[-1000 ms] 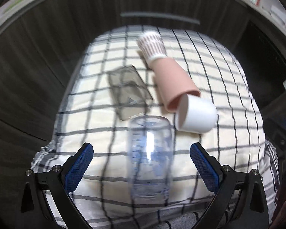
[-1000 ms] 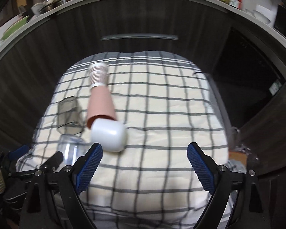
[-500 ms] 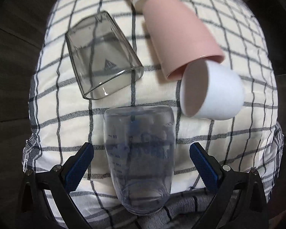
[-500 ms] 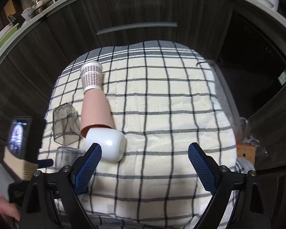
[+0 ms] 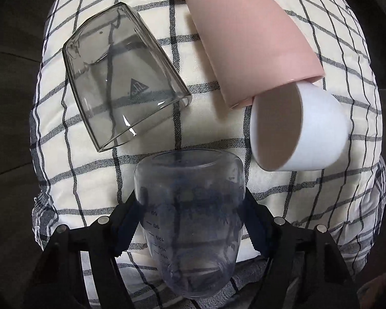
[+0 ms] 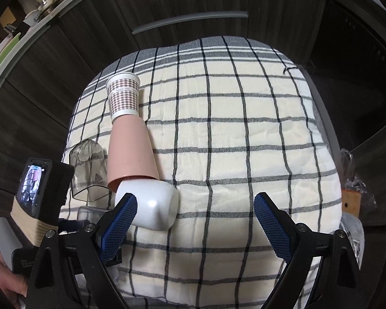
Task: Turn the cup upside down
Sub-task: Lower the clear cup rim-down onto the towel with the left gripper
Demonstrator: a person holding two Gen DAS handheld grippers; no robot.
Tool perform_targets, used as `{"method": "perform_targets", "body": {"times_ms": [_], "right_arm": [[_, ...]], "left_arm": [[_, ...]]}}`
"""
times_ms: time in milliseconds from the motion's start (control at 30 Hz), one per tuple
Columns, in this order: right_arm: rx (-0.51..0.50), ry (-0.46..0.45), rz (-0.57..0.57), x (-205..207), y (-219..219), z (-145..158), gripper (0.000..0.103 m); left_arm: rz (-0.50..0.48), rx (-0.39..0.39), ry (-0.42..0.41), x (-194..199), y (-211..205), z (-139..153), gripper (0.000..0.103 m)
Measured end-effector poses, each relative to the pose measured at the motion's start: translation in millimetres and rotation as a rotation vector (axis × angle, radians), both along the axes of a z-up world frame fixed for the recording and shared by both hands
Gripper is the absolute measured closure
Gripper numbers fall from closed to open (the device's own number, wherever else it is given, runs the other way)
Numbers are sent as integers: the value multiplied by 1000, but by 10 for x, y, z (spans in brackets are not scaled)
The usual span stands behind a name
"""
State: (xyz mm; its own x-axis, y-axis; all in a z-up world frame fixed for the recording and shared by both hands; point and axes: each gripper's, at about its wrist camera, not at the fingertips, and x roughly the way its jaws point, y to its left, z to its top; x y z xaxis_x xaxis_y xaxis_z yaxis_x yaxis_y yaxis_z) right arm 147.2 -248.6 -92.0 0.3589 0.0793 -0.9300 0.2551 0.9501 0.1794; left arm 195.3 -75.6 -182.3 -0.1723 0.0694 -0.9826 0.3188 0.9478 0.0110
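A clear measuring cup (image 5: 190,221) with printed scale marks lies on its side on the checked cloth (image 5: 146,175), its base pointing away from me. My left gripper (image 5: 190,221) is shut on it, a blue pad on each side of its body. In the right wrist view only a corner of this cup (image 6: 90,209) shows behind the left gripper's body. My right gripper (image 6: 193,226) is open and empty above the cloth (image 6: 244,154), its left finger in front of a white cup (image 6: 151,207).
Three more cups lie on their sides: a smoky grey glass (image 5: 123,77), a tall pink cup (image 5: 247,33) and the white cup (image 5: 298,128). A patterned paper cup (image 6: 123,95) stands upside down behind the pink one. Dark wood cabinets surround the cloth-covered surface.
My left gripper moved forward and down over the clear measuring cup and closed on it. My right gripper shifted only slightly and stayed open.
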Motion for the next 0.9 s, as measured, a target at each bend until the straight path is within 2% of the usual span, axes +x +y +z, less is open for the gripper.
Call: {"method": "perform_targets", "body": {"times_ms": [100,267,433,533,633,733,833,900], "right_arm": [[1,-2,-2,-16,-10,-4,11],[-10,-26,0,-95,-2,84,11],[-27,-56,3,-225,9,209,11],[-44,-80,-3,-325,-8,289,11],[-68,-104,-13,-413,-25,337,11],[-91,-120,-15,-492,-12,339,11],[-112,-118,-3,-550,27,293,11],[-126,-115,2,-592,58,264,11]], "left_arm": [[2,3,-28,-30,24,98,31],[-12,-23,-175,-166,84,422,31],[-40,-113,-399,-416,96,858,31],[-53,-176,-603,-627,142,1103,31],[-31,-236,-771,-702,189,1185,31],[-1,-330,-891,-781,260,1191,31],[16,-383,-1022,-888,313,1059,31],[32,-401,-1070,-950,327,1010,31]]}}
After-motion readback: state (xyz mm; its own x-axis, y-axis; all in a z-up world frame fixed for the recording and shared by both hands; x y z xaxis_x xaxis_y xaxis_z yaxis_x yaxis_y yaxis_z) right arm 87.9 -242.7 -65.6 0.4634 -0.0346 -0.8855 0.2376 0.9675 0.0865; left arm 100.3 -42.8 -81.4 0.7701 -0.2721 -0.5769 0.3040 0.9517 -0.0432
